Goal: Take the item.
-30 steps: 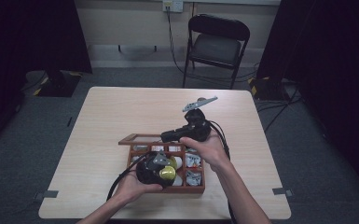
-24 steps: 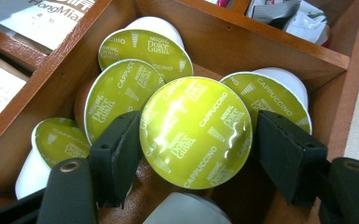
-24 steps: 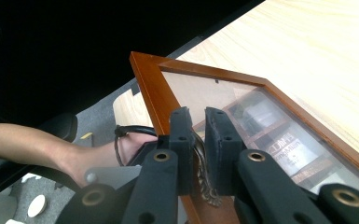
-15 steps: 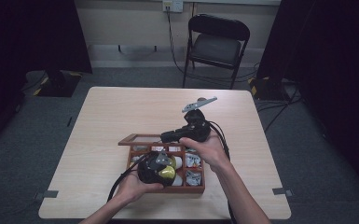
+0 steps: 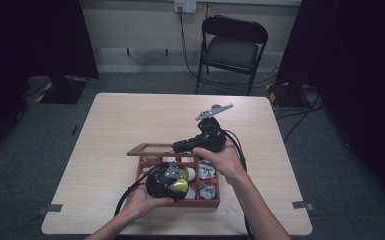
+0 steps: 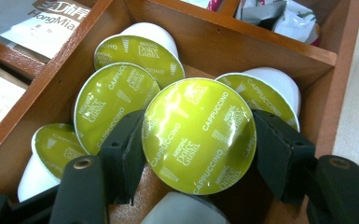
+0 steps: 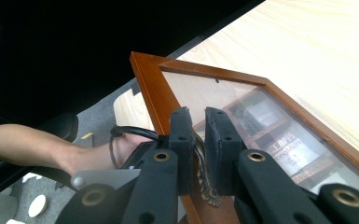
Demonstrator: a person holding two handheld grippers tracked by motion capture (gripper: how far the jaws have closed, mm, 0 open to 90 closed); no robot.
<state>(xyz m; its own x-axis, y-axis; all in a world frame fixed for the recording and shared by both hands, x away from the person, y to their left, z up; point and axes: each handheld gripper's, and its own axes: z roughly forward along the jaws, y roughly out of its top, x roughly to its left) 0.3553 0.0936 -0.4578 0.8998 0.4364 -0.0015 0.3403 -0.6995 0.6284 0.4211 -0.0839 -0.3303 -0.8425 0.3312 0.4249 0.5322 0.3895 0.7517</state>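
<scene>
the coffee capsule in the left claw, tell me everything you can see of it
The coffee capsule has a shiny yellow-green foil top printed "Cappuccino" and "Dolce Gusta", facing the camera, tilted. The left claw is shut on its rim, one black jaw on each side. It sits over like capsules in a compartment of the wooden box. Its body is hidden.

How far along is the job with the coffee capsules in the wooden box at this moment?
Done: the glass lid of the wooden box is up, the right gripper shut on the metal latch at its edge. In hand: the left gripper has just closed on a green cappuccino capsule, its fingers pressing both sides. Left, as it looks: lifting that capsule out; it sits low among the other capsules.
</scene>
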